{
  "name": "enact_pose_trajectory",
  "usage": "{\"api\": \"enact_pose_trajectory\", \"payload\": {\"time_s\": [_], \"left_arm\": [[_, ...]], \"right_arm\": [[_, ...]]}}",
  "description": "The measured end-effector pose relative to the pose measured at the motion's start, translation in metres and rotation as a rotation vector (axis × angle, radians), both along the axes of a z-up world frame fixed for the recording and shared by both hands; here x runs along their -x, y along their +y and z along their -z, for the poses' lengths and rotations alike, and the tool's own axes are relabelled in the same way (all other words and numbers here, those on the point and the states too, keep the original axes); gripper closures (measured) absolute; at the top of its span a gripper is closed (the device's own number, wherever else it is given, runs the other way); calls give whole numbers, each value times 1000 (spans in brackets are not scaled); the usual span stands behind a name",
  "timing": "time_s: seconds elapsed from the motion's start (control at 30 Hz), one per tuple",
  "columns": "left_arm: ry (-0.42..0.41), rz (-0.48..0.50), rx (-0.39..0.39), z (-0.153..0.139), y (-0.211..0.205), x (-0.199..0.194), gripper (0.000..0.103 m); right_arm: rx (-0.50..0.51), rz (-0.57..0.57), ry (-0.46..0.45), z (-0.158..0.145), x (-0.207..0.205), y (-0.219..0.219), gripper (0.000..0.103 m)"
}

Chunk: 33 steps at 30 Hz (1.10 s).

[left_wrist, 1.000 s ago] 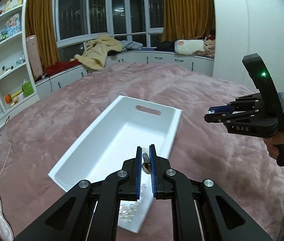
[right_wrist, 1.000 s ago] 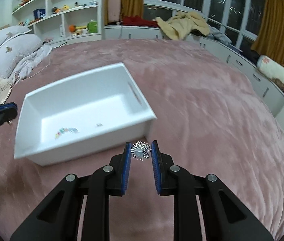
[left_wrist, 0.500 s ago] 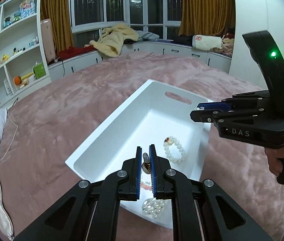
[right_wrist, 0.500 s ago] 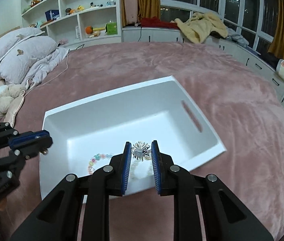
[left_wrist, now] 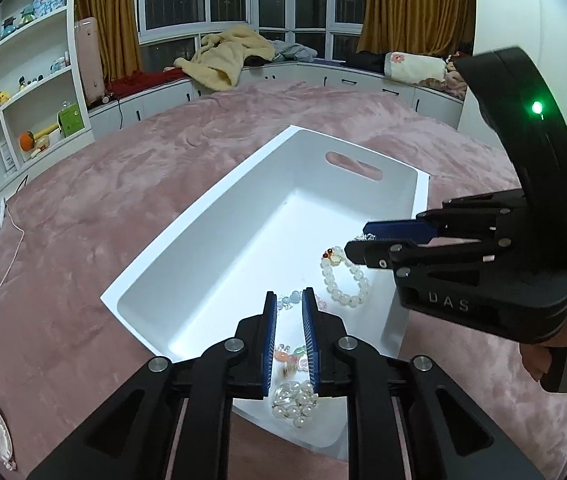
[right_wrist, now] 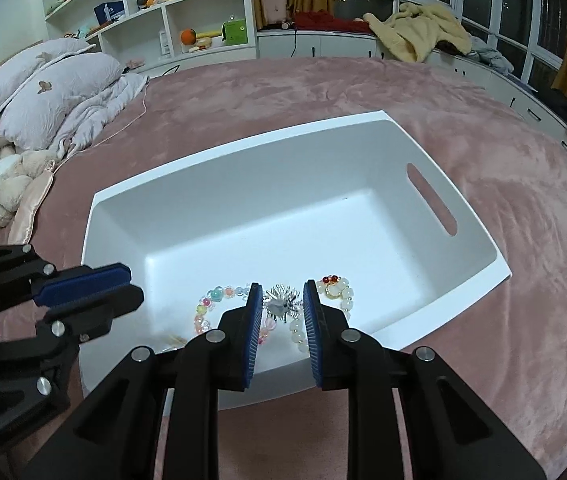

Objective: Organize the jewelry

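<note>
Jewelry is mostly in the bin point(right_wrist: 435, 136) already, as far as we can see: a white bead bracelet point(left_wrist: 345, 280), a pastel bead bracelet point(right_wrist: 213, 306) and a cluster of clear pearly beads point(left_wrist: 293, 398) all lie on its floor, crowded toward the near short wall, while the far end by the handle slot stays bare. The bin sits on the pink bedspread point(right_wrist: 543, 240), well in from the bed's edges.

We judge this to be the drop of the last two pieces. The left gripper point(left_wrist: 287, 336) hangs over the near end of the bin with its jaws opening; nothing sits clearly between them, and a small blurred piece point(left_wrist: 285, 368) shows just below them, perhaps falling. The right gripper point(right_wrist: 281, 324) hangs over the same end, its jaws opening too, with a spiky silver brooch point(right_wrist: 281, 304) between the tips; we cannot tell whether the pads press on it or it is already free.

No jewelry shows on the bedspread, so little looks left beyond letting go and pulling back.

The pieces are small, shiny and bunched together, bracelets partly overlapping.
</note>
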<state>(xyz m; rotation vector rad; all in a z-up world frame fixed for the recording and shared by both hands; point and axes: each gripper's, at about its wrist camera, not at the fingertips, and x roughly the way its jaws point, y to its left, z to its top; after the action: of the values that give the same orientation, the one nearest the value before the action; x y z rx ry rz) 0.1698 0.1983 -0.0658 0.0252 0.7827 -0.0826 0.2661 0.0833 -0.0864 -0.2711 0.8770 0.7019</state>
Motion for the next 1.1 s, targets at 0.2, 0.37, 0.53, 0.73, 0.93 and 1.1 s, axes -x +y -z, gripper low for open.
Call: {"api": "enact_pose_trajectory", "payload": {"time_s": [0.2, 0.37, 0.53, 0.73, 0.93, 1.1], "left_arm": [[-19, -28, 11, -6, 3, 2, 57], [-75, -63, 17, -29, 7, 15, 26], [-89, -73, -22, -47, -3, 34, 12], [-71, -97, -9, -66, -8, 66, 11], [-90, -130, -58, -85, -17, 102, 11], [-98, -158, -57, -98, -16, 126, 11]], "right_arm": [[-100, 24, -15, -24, -1, -11, 36], [-166, 108, -55, -50, 8, -33, 8], [-100, 137, -42, -54, 23, -42, 6], [-47, 145, -39, -60, 61, -48, 6], [-31, 149, -63, -76, 100, -58, 7], [-40, 150, -75, -91, 131, -73, 7]]}}
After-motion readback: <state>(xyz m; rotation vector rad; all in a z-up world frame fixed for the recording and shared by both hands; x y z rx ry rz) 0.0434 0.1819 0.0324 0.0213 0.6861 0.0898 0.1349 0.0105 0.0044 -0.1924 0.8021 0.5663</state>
